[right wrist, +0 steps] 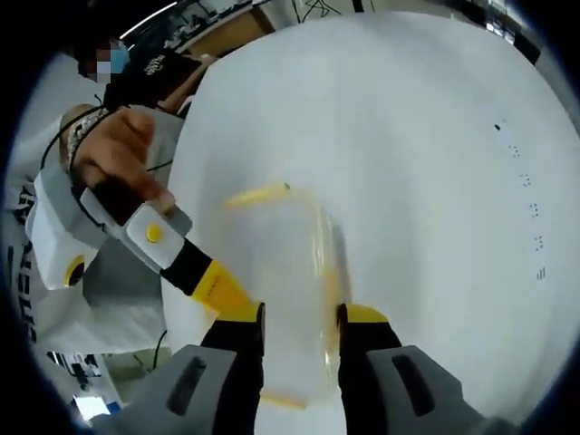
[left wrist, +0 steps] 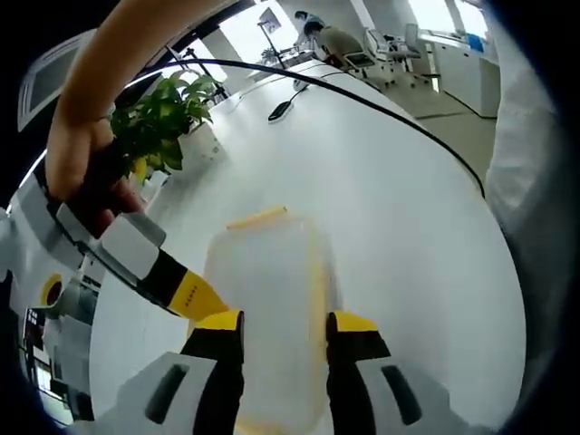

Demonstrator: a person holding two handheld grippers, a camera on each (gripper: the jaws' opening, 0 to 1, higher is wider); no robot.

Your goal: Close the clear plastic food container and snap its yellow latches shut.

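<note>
— Where's the container?

— The container (left wrist: 270,299) lies flat on the white table (left wrist: 399,217), lid down over it, blurred in both views. In the left gripper view it sits between the left gripper (left wrist: 285,328)'s yellow-tipped jaws, which stand at its two long sides. One yellow latch (left wrist: 257,217) shows on its far short edge, and a yellow strip runs down its right side.

— So the tool has hold of it?

— Looks like it. The jaws are at a middling spread, set by the box's width, and press against the sides. The right gripper view gives the same: container (right wrist: 283,299) between the right gripper (right wrist: 301,326)'s jaws, latch (right wrist: 258,195) at the far end.

— And the other tool in each view?

— In each view another gripper slants in from the left, its yellow tip meeting the near left corner of the box, a hand (left wrist: 83,154) gripping its handle.

— Anything else about?

— A potted plant (left wrist: 168,118) at the table's far-left edge, a dark flat thing (left wrist: 280,111) further along the table, office desks and chairs beyond.
</note>
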